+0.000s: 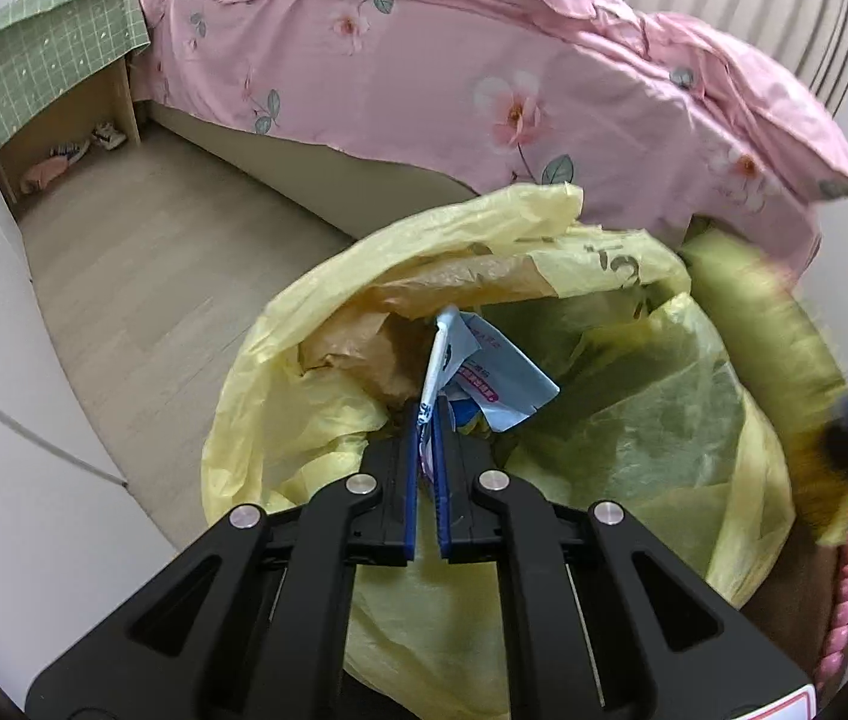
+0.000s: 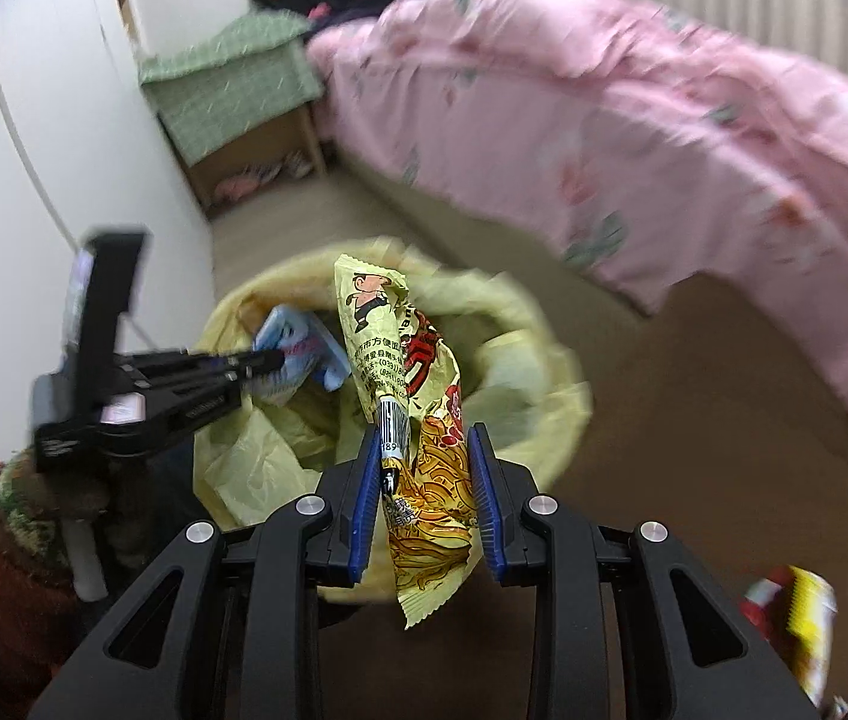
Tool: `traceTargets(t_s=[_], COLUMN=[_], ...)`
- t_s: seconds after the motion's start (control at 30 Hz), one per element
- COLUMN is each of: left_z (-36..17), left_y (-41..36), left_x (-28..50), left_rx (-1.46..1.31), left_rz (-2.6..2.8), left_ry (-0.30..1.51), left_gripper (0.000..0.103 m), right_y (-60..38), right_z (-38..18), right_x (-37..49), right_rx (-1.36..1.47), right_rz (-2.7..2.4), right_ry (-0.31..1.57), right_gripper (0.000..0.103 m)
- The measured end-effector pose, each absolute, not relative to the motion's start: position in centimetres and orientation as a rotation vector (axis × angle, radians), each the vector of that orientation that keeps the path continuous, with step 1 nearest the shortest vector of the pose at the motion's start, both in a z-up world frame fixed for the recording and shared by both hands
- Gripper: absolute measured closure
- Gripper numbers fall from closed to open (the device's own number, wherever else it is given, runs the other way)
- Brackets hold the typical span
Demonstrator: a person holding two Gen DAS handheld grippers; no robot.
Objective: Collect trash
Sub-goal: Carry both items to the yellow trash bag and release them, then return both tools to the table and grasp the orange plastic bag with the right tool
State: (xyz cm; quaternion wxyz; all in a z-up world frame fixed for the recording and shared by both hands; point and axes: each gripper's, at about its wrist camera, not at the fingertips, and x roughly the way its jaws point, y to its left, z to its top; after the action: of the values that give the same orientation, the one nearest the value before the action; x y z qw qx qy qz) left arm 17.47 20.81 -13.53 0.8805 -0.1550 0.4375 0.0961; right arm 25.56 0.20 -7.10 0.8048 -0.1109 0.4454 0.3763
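Observation:
A bin lined with a yellow trash bag [image 1: 634, 420] stands on the floor beside the bed; it also shows in the right wrist view [image 2: 520, 330]. My left gripper [image 1: 429, 414] is shut on a light blue wrapper [image 1: 484, 378] and holds it over the bag's mouth; this gripper [image 2: 277, 360] and the blue wrapper [image 2: 298, 336] show at the left of the right wrist view. My right gripper [image 2: 424, 450] has its jaws apart around a yellow noodle wrapper [image 2: 418, 420] above the bag's near rim. Whether the pads still grip the wrapper I cannot tell. Brown paper [image 1: 376, 348] lies inside the bag.
A bed with a pink floral quilt [image 1: 484, 78] runs along the right. A wooden bedside stand under a green cloth [image 1: 58, 54] stands at the far left by the white wall. Another red and yellow wrapper [image 2: 796, 618] lies at the lower right.

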Motion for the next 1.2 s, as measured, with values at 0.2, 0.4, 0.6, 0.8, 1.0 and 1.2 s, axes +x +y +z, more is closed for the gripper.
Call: traceTargets(t_s=[0.2, 0.4, 0.6, 0.8, 1.0, 1.2], left_z=[-13.8, -14.1, -13.6, -12.3, -9.1, -6.1], left_y=[21.0, 20.3, 20.4, 21.4, 21.2, 18.1], left_x=[16.8, 17.1, 16.9, 15.5, 13.6, 12.2], left_rx=[-0.364, -0.355, -0.398, -0.544, -0.548, -0.494], left_rz=[0.160, 0.137, 0.114, 0.092, 0.144, 0.099], left_ry=[0.906, 0.909, 0.878, 0.816, 0.743, 0.689], left_gripper=[0.099, 0.099, 0.081, 0.055, 0.050, 0.045], right_y=[4.2, 6.2, 5.2, 3.6, 0.0, -5.9], right_z=[-10.5, -11.0, -10.9, -9.5, -5.6, -2.0], right_x=[28.4, 29.3, 28.8, 27.9, 25.5, 21.6], right_rx=[-0.265, -0.325, -0.279, -0.239, -0.191, -0.165], right_rz=[0.795, 0.733, 0.761, 0.763, 0.730, 0.643], right_ry=[1.068, 1.009, 1.002, 0.975, 0.891, 0.740], right_gripper=[0.076, 0.076, 0.066, 0.055, 0.051, 0.043])
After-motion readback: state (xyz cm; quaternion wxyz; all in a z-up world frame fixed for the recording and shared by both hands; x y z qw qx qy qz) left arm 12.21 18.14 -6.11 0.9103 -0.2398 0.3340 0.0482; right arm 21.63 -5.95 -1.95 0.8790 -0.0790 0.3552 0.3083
